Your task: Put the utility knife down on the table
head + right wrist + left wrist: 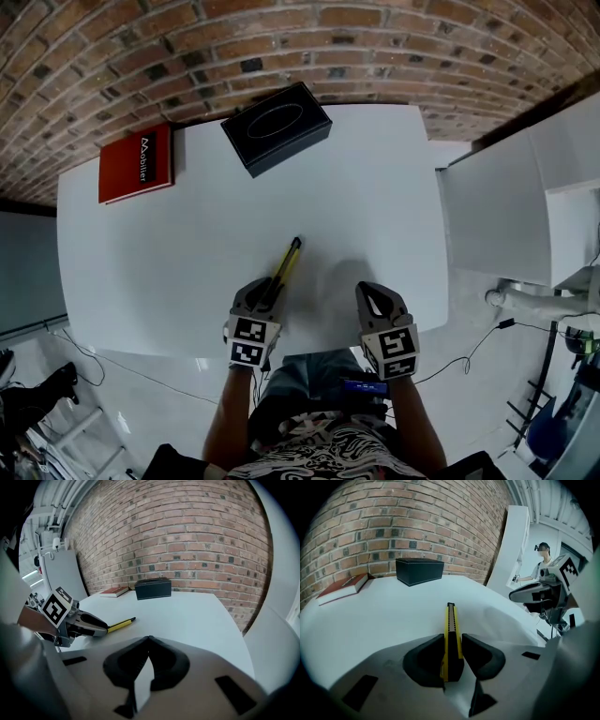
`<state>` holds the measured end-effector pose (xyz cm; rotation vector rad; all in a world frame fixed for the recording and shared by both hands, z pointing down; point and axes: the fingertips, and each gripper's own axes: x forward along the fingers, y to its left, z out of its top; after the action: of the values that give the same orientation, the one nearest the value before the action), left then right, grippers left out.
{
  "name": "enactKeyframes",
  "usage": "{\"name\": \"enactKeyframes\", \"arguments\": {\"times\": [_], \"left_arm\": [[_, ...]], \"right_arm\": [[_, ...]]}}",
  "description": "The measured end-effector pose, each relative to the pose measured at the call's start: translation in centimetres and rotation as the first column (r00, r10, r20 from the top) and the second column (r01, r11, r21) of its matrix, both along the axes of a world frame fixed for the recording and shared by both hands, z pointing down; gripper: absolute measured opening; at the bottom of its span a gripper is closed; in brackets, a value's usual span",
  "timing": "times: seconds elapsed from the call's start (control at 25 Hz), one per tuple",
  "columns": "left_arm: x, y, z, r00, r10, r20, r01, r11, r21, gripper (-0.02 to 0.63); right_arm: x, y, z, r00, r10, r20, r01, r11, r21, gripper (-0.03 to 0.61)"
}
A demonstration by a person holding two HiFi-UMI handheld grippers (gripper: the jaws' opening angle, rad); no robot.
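The table (187, 253) is carrying a black box (276, 127) and a red book (137, 164). The right gripper (375, 292) is hovering, jaws pressed together. The left gripper (267, 289) is pinching the knife (288, 260) low over the table, its tip possibly touching.

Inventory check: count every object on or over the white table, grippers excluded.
3. A red book at the far left corner, a black box at the far edge, and a yellow utility knife held in the left gripper near the front edge. None appears hidden.
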<state>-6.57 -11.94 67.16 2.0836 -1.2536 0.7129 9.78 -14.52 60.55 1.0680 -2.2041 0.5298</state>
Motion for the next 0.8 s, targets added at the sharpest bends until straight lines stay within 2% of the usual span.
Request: {"name": "enactKeyframes", "arguments": {"times": [0.32,0.8], "left_arm": [[0.2,-0.2,0.7,1.000,0.006,0.020,-0.006,1.000,0.001,0.124],[0.5,-0.2,0.8,1.000,0.016,-0.021,-0.016,1.000,-0.022,0.125]], "right_arm": [[0.3,0.1,0.8,1.000,0.003,0.009,-0.003,1.000,-0.013,0.000],[0.9,-0.1,-0.1,1.000,0.017,0.026,-0.017,1.000,-0.014,0.000]]}}
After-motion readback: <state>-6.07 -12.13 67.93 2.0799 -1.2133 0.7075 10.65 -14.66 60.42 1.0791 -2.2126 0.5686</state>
